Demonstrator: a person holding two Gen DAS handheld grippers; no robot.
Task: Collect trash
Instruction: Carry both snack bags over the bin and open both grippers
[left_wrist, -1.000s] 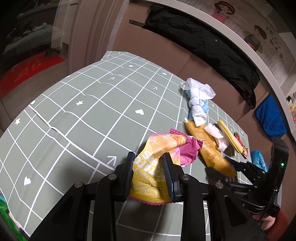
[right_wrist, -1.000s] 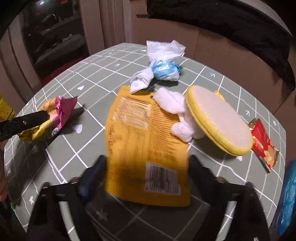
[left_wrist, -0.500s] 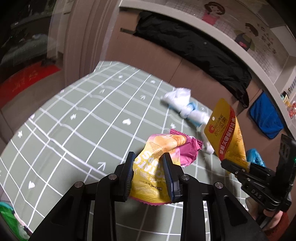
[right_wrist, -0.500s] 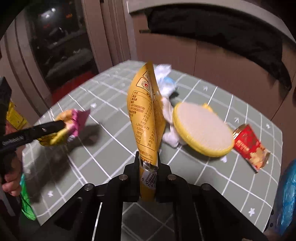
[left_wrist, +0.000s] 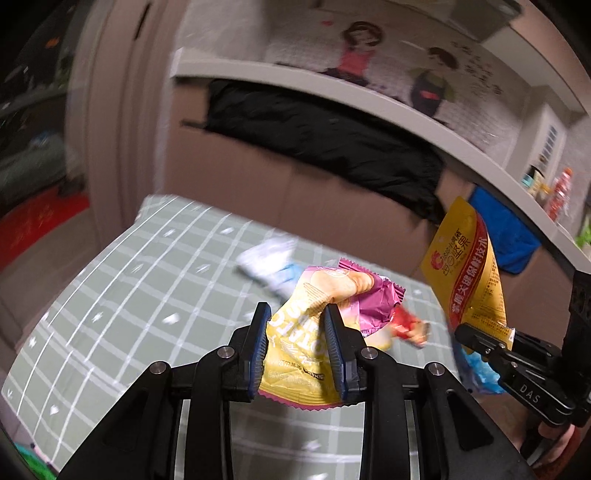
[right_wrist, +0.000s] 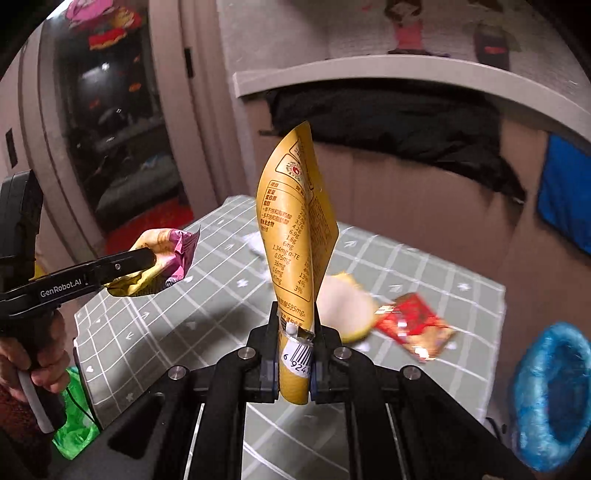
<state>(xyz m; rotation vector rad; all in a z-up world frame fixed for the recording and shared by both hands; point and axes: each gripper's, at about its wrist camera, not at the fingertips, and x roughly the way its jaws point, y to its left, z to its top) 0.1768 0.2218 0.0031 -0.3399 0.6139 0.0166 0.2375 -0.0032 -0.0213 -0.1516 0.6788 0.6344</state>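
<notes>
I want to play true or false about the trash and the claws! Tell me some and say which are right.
1. The left claw grips a yellow and pink snack bag. True.
2. The right claw is empty. False: it pinches a tall orange packet.
3. A red wrapper lies on the green checked tablecloth. True.
4. The orange packet lies flat on the table. False: it stands upright in the air.
5. A blue bag is at the right. True.
</notes>
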